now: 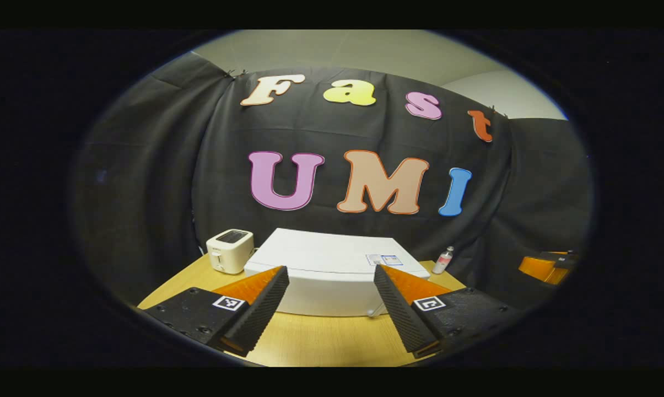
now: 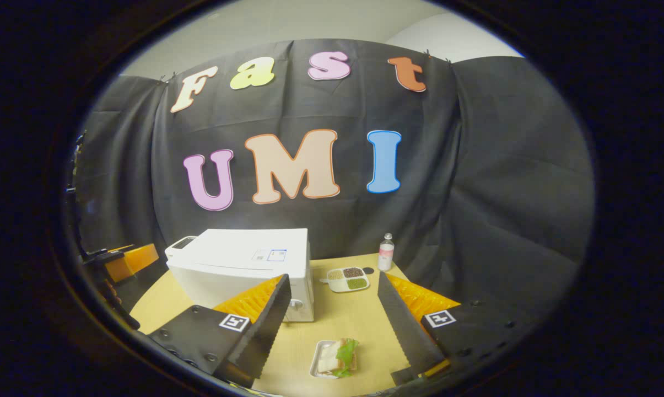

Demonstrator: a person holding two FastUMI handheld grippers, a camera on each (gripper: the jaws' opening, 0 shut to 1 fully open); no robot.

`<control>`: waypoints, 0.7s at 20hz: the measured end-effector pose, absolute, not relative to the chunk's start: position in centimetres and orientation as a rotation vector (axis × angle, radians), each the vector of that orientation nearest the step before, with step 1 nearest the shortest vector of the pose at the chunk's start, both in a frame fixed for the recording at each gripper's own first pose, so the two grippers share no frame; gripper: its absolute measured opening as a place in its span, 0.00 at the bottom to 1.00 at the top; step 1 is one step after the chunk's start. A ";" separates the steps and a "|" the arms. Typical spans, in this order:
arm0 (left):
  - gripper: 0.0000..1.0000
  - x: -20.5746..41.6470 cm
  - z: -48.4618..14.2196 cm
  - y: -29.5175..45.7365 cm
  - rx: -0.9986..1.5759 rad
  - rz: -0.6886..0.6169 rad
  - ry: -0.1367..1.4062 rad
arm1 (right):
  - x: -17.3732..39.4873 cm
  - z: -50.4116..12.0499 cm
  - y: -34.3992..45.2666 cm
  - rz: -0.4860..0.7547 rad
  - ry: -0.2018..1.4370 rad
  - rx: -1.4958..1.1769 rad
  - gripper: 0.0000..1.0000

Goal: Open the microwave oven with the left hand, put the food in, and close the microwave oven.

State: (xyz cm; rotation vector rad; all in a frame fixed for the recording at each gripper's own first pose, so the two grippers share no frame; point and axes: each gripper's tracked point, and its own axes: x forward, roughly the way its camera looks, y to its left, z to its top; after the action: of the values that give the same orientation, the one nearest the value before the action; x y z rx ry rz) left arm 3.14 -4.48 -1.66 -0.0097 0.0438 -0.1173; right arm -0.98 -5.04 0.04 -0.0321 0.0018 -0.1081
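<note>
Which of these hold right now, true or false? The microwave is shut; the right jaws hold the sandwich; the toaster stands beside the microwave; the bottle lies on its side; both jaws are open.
1. The microwave is shut. True.
2. The right gripper holds the sandwich. False: its jaws are open and empty, and the sandwich sits in a tray on the table.
3. The toaster stands beside the microwave. True.
4. The bottle lies on its side. False: it stands upright.
5. Both grippers are open, the left gripper too. True.
</note>
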 end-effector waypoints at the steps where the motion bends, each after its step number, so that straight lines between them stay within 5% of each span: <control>1: 0.95 3.0 -1.9 -4.5 -0.004 -0.118 0.050 | -1.0 -0.1 -5.2 -0.113 0.002 -0.028 0.99; 3: 0.95 2.7 -2.6 -4.5 0.011 -0.119 0.062 | -0.8 -1.0 -5.6 -0.120 0.023 -0.015 0.92; 4: 0.95 2.6 -3.1 -4.6 0.019 -0.121 0.069 | -0.8 -1.5 -5.7 -0.121 0.037 -0.006 0.99; 7: 0.96 2.2 -5.2 -5.2 0.041 -0.134 0.112 | -0.9 -2.4 -6.1 -0.125 0.059 0.023 0.99; 8: 0.95 2.1 -6.3 -5.3 0.047 -0.136 0.134 | -1.1 -2.8 -6.2 -0.124 0.069 0.032 0.92; 9: 0.95 2.1 -7.2 -5.5 0.048 -0.139 0.155 | -1.1 -3.1 -6.3 -0.124 0.076 0.037 0.99; 14: 0.96 2.3 -13.7 -7.8 0.005 -0.195 0.316 | -2.3 -4.1 -8.7 -0.171 0.088 0.030 0.92</control>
State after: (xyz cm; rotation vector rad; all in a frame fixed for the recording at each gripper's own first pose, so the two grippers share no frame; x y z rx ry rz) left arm 2.31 -7.84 -13.73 0.0045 0.3162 -0.1950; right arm -2.29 -8.65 -4.10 0.0302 0.0882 -0.1706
